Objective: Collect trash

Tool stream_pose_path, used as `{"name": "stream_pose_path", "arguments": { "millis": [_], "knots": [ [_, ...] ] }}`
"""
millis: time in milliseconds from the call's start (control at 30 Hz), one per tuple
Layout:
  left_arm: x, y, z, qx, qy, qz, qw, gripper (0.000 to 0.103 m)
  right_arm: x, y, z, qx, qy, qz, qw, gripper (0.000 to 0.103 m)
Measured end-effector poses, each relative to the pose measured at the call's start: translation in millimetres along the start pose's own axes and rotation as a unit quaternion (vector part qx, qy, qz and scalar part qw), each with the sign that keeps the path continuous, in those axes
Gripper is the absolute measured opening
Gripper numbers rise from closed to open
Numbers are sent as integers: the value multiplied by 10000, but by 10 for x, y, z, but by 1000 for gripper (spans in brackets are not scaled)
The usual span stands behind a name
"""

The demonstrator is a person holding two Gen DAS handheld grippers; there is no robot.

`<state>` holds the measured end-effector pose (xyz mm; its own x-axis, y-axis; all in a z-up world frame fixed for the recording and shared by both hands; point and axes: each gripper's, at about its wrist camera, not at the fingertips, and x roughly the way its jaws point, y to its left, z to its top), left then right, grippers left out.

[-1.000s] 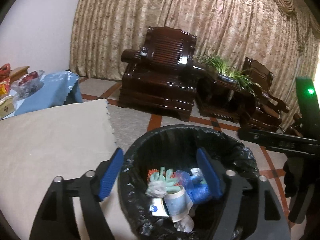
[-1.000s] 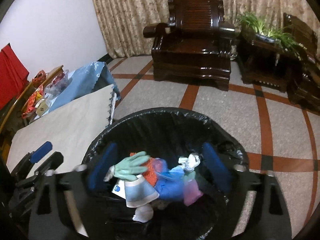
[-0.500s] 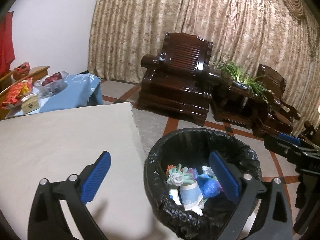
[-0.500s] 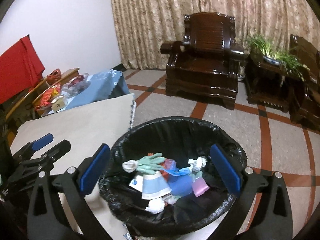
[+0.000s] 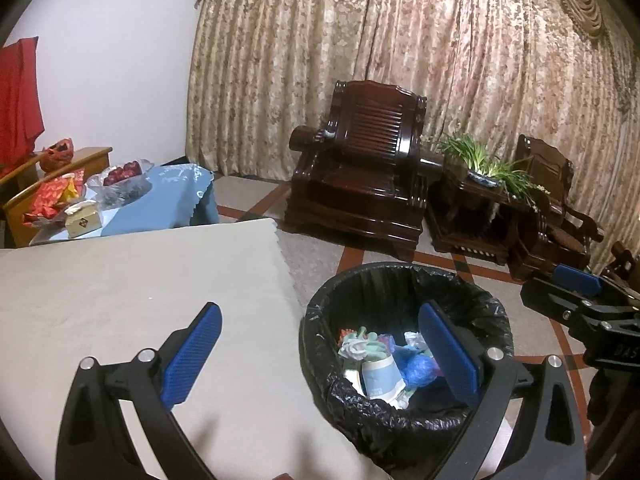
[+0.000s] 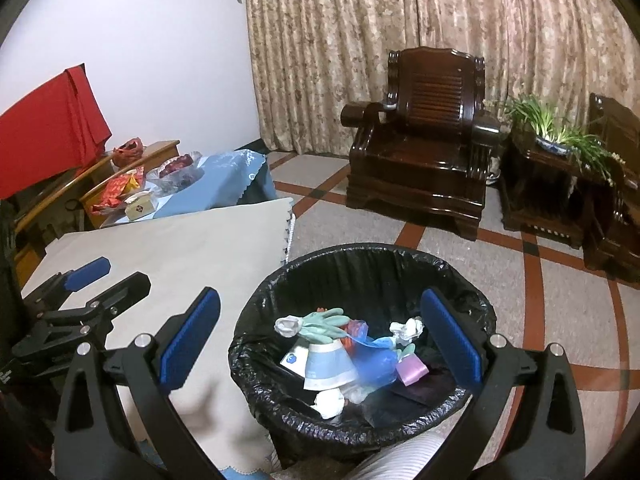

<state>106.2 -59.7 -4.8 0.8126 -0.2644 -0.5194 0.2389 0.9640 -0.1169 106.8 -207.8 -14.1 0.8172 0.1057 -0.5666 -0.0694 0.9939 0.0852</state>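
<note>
Lying beyond spread fingers (image 6: 448, 340): binned trash (image 6: 340, 352)

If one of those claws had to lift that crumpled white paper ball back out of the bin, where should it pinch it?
Probably straight from above, pinching across the middle of the crumpled paper ball. It lies on top of the heap in the black-lined trash bin, apart from the green glove, so its sides look free.

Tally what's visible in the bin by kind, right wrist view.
Green gloves: 1
Paper cups: 1
Blue plastic bags: 1
Crumpled white paper wads: 2
Pink wrappers: 1
Total: 6, all inside the black-lined bin
</note>
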Motion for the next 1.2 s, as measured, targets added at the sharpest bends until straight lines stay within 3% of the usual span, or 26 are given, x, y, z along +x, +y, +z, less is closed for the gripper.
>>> {"name": "stream_pose_path", "arguments": {
  "millis": [1200],
  "knots": [
    [-184,-67,3,139,-190,65,9997,97,-140,127,12,-214,-162,-14,9996,98]
  ]
}}
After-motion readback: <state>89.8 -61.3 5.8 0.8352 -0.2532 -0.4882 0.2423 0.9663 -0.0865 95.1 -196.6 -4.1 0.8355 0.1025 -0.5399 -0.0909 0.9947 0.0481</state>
